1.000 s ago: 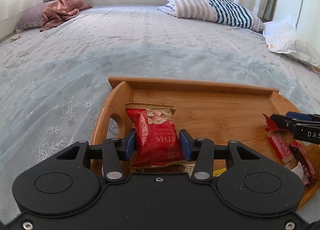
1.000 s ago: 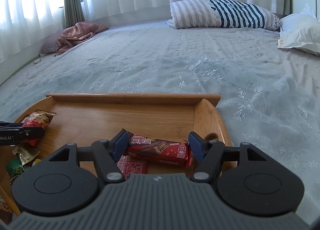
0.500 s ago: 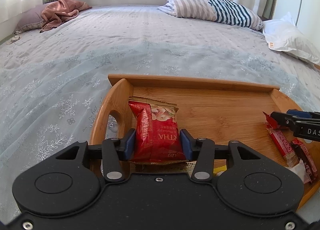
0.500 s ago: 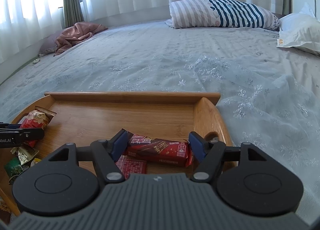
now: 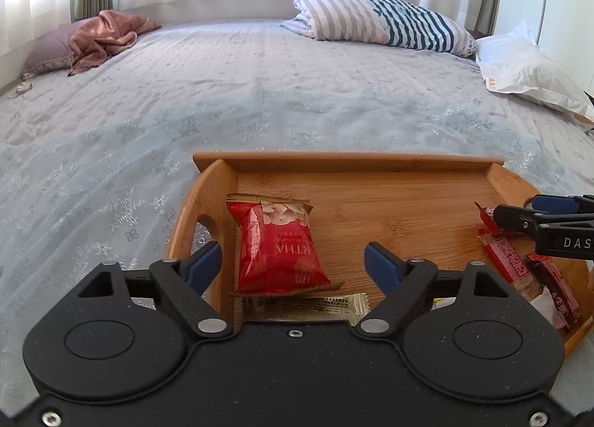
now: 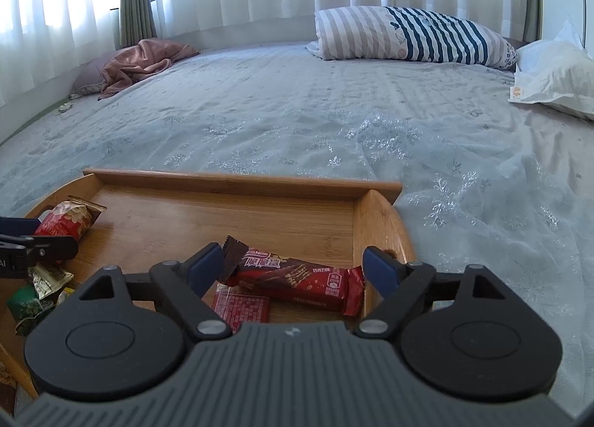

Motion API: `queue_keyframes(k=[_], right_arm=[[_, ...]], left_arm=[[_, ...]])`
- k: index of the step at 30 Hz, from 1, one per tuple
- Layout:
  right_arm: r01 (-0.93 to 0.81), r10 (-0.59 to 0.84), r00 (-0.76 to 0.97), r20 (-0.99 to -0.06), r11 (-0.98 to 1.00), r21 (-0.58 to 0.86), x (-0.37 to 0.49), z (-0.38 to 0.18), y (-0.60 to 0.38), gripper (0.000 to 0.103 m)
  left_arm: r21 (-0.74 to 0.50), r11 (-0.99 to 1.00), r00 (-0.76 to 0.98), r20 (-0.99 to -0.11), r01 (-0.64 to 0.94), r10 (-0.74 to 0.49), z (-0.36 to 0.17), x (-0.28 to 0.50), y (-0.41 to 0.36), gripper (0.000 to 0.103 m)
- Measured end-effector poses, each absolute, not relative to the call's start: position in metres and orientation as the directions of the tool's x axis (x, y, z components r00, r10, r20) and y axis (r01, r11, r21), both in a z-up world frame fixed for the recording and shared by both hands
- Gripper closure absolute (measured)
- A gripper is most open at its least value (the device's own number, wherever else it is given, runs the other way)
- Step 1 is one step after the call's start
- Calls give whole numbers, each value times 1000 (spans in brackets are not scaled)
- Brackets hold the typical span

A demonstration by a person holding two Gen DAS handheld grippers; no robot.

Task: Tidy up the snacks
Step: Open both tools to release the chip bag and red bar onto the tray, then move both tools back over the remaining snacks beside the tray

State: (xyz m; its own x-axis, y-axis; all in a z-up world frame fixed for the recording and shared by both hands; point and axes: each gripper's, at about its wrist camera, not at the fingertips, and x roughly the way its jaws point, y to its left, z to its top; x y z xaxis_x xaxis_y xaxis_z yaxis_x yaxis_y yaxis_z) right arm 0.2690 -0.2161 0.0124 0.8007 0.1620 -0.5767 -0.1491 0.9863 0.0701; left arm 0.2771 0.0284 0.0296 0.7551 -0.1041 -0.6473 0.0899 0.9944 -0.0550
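I hold a pair of tongs in each hand over a wooden tray [image 5: 345, 161] that sits on a bed [image 5: 260, 93] with a pale snowflake-patterned cover.

My left tongs [image 5: 293, 261] are spread apart, gripping nothing. Between their blue tips, touching neither, a red snack packet [image 5: 276, 245] lies on the tray floor near the tray's left handle wall. Its near end overlaps a flat gold sachet [image 5: 308, 310] just in front of the tongs.

My right tongs [image 6: 293, 263] are also spread apart and empty. Between their tips a dark red wafer bar [image 6: 297, 276] lies crosswise near the tray's right handle wall, part of it resting over a small red patterned packet [image 6: 241, 308]. Whether the left tip brushes the bar's crimped end, I cannot tell.

In the right-hand view, more wrappers, green and gold, crowd the tray's near left corner [image 6: 33, 293].

I judge this to be the letting-go step: both snacks appear set down at opposite ends of the tray. The next move probably calls for drawing each pair of tongs straight back and up without nudging the packets, then choosing another loose wrapper from the near pile to sort.
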Motion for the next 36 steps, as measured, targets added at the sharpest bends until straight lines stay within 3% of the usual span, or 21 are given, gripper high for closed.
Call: queue_keyframes(k=[4, 8, 20, 26, 36], right_arm=[[-143, 174, 818, -549, 985, 98, 255, 25, -221, 9], [-179, 218, 844, -489, 976, 126, 230, 42, -222, 0], [-274, 293, 876, -382, 956, 105, 157, 63, -198, 0], [-304, 304, 882, -360, 951, 56, 128, 57, -184, 0], [-326, 312, 884, -349, 945, 21, 91, 48, -176, 0]], left_arm=[[-62, 994, 765, -634, 92, -110, 40, 266, 31, 14], [-81, 992, 771, -624, 98, -127, 49, 247, 35, 10], [-73, 987, 822, -547, 142, -159, 74, 172, 29, 5], [-86, 982, 826, -532, 169, -189, 73, 138, 20, 4], [4, 983, 854, -495, 184, -158, 74, 100, 5, 3]])
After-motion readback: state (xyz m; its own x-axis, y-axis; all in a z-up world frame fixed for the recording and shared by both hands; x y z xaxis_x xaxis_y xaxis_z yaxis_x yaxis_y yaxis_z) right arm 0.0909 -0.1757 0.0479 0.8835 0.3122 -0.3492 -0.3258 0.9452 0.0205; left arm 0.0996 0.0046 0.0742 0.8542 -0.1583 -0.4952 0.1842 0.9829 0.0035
